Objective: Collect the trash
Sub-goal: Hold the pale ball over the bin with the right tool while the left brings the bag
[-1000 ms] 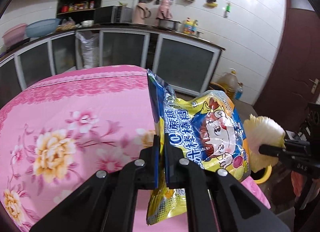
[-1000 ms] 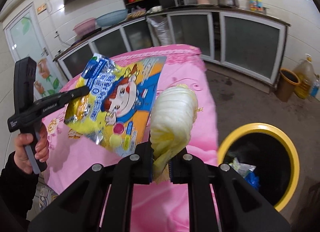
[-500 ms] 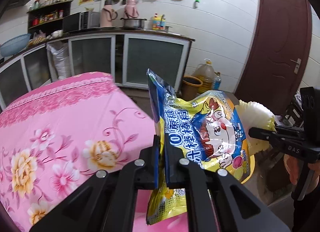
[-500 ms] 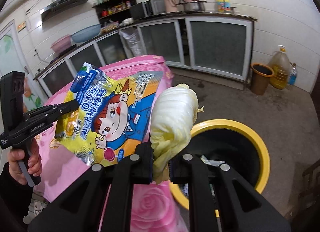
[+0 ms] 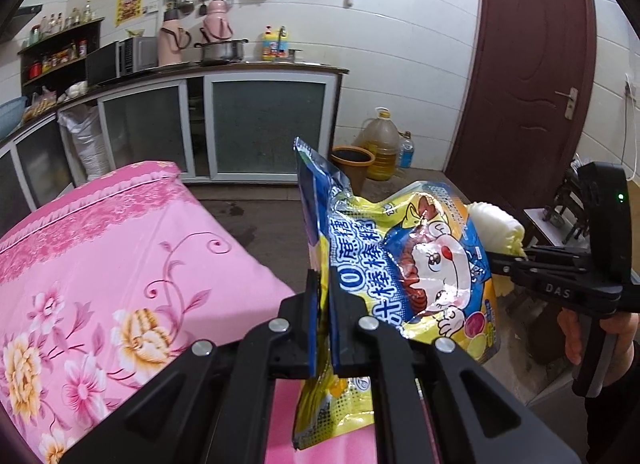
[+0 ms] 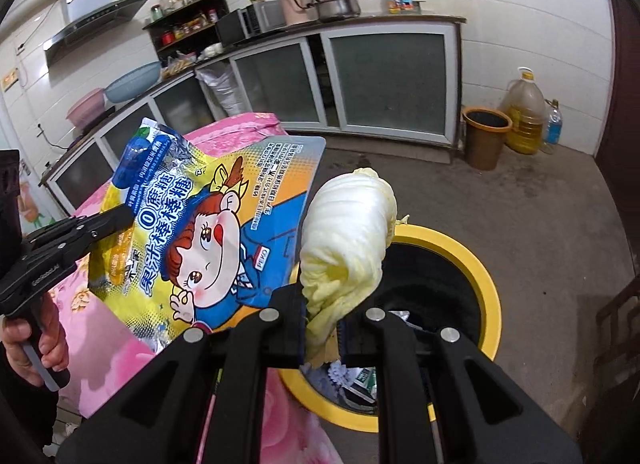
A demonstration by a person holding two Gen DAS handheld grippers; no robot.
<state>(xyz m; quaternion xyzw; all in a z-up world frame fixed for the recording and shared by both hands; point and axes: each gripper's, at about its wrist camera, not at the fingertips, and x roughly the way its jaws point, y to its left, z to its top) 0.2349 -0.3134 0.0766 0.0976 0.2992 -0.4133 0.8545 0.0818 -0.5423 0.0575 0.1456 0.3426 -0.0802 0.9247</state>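
A: What does the left gripper hold?
B: Its fingers pinch a candy bag, up beside the pink floral tablecloth.
A: The right gripper?
B: Clamped on a cabbage leaf; it hangs over the yellow-rimmed bin.

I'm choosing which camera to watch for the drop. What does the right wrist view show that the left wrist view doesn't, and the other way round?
Only the right wrist view shows the yellow-rimmed trash bin on the floor, already holding litter, just beyond the cabbage leaf. Only the left wrist view shows the brown door. Both show the left gripper shut on the candy bag, the right gripper shut on the cabbage leaf, the pink floral tablecloth and the oil jug.
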